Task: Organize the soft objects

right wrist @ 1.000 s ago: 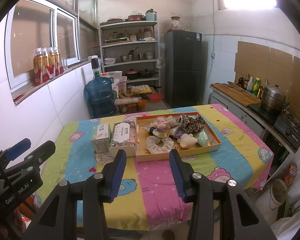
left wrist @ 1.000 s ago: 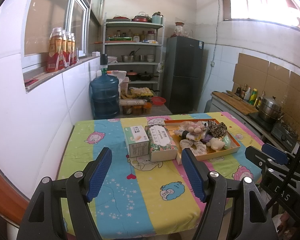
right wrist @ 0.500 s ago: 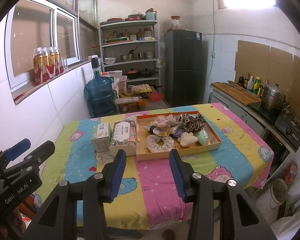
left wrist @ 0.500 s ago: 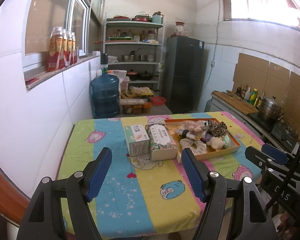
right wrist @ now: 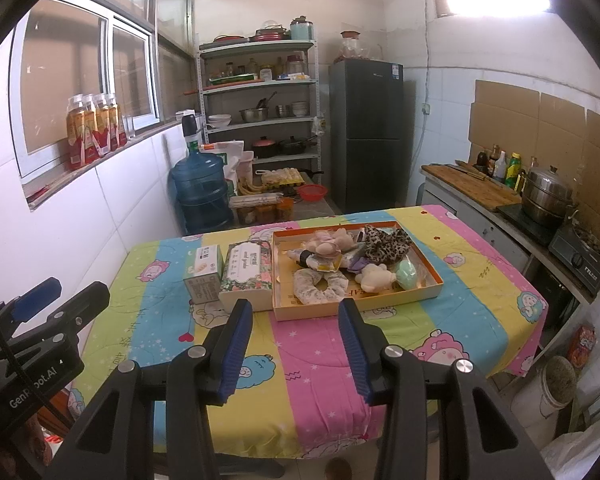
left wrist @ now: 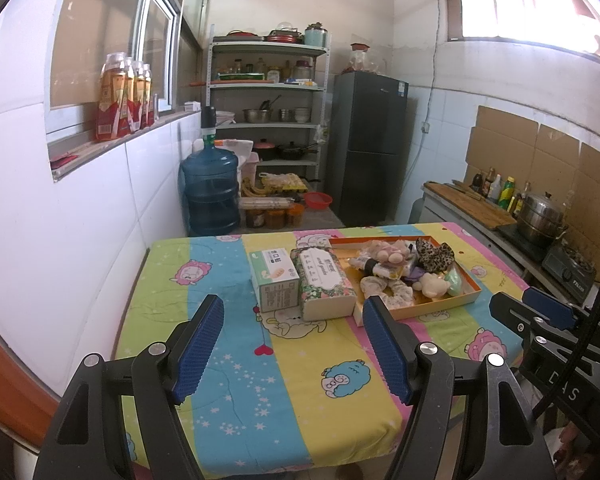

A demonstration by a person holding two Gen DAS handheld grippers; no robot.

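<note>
Left tool (left wrist: pixel 292 336) held above the near edge of the bench (left wrist: pixel 228 408), blue pads spread wide, nothing between them. Right tool (right wrist: pixel 294 334) likewise above the near edge, pads parted with nothing pinched, narrower gap than the left. On the far half of the bench, a shallow orange tray (right wrist: pixel 430 294) heaped with soft things: a leopard-print scrunchie (right wrist: pixel 384 246) at the far right, a pale floral scrunchie (right wrist: pixel 318 282) at the near left, a cream plush toy (right wrist: pixel 376 278) just beside a mint-green piece (right wrist: pixel 406 274), a pinkish plush (right wrist: pixel 334 240) at the far side. Touching the tray's left wall, a floral tissue pack (right wrist: pixel 246 276); just beside that, a small green-and-white box (right wrist: pixel 204 274). Both tools well short of the tray, touching none of it. Behind the bench, a blue water jug (left wrist: pixel 210 196) on the floor near a shelf (left wrist: pixel 266 88) of pots and jars.
</note>
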